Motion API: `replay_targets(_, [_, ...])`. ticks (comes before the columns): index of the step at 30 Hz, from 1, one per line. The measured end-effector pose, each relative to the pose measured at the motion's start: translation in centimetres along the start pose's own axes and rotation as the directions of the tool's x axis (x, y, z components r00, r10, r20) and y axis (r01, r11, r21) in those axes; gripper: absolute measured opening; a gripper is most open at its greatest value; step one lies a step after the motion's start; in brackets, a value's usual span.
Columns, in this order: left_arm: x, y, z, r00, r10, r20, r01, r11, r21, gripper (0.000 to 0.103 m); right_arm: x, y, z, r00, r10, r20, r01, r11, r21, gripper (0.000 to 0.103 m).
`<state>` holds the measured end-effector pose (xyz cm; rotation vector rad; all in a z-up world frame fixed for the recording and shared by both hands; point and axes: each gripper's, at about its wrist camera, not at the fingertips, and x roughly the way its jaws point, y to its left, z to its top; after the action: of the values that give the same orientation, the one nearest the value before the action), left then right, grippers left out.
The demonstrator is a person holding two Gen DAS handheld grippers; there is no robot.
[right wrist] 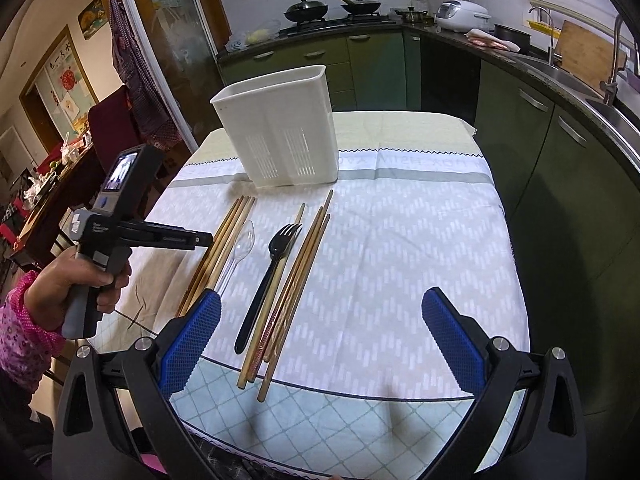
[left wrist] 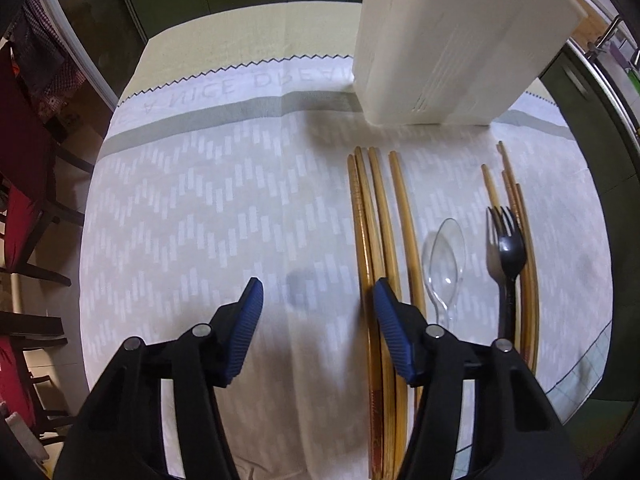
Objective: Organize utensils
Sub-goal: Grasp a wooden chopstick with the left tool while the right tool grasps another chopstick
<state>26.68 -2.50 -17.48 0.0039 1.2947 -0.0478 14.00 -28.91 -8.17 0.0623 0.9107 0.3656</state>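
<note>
A white slotted utensil holder (left wrist: 452,48) (right wrist: 280,128) stands upright at the back of the table. In front of it, on the cloth, lie a left bunch of wooden chopsticks (left wrist: 376,220) (right wrist: 224,240), a clear plastic spoon (left wrist: 444,256) (right wrist: 244,244), a black plastic fork (left wrist: 504,244) (right wrist: 276,248) and a right bunch of chopsticks (left wrist: 516,200) (right wrist: 296,280). My left gripper (left wrist: 319,286) (right wrist: 206,239) points steeply down and is open, with only bare cloth between its pads; its right finger sits over the left chopsticks. My right gripper (right wrist: 322,296) is wide open above the near ends of the utensils and holds nothing.
A white patterned cloth (right wrist: 400,240) covers the table, whose near edge is just below my right gripper. Dark chairs with red cushions (left wrist: 24,208) stand off the left side. Green kitchen cabinets (right wrist: 560,168) run close along the right, and a stove with pans (right wrist: 332,10) is behind.
</note>
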Motion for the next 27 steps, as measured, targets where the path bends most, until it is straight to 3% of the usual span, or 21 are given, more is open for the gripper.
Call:
replay_targets(9, [0.9,-1.0,0.6,0.999,0.035,-0.014,-0.035,0.999,0.012,0.056,1.0,-0.2,0.5,1.000,-0.018,-0.019,0.018,1.000,-0.005,0.099])
replay_targets(11, [0.8,-0.9,0.6,0.999,0.035,-0.011,-0.034,0.999,0.017,0.049,2.1,0.3,1.1,0.998,-0.040,-0.046,0.038,0.999,-0.035,0.099])
replay_targets(13, [0.4,-0.9,0.3,0.999,0.035,-0.022,-0.034,0.999,0.026,0.030,3.9,0.6,2.2,0.993,-0.057,-0.100,0.052,0.997,-0.057,0.099])
replay_targets(16, [0.3,-0.4,0.4,0.998,0.029,-0.048,-0.027,0.999,0.038,0.019,7.4,-0.1,4.1,0.978,-0.028,-0.208,0.025,0.999,-0.021,0.098])
replay_targets(18, [0.3,0.0,0.6,0.998,0.038,-0.057,-0.035,0.998,0.049,0.019,9.8,-1.0,5.1,0.957,0.009,-0.289,0.000,1.000,0.029,0.084])
replay_targets(20, [0.2,0.6,0.5,0.997,0.052,-0.056,-0.048,0.997,0.061,0.019,12.2,-1.8,5.7,0.933,0.012,-0.359,0.014,0.997,0.070,0.052])
replay_targets(21, [0.2,0.7,0.6,0.997,0.054,-0.056,-0.050,0.996,0.068,0.019,13.0,-2.1,5.7,0.926,0.014,-0.378,0.018,0.997,0.080,0.043])
replay_targets(23, [0.1,0.8,0.6,0.997,0.053,-0.055,-0.049,0.996,0.079,0.019,14.7,-2.5,5.6,0.905,0.031,-0.423,0.016,0.994,0.107,0.038])
replay_targets(27, [-0.1,0.2,0.9,0.998,0.056,-0.040,-0.051,0.993,0.107,0.017,16.2,-2.1,5.6,0.898,0.046,-0.438,0.006,0.993,0.115,0.038])
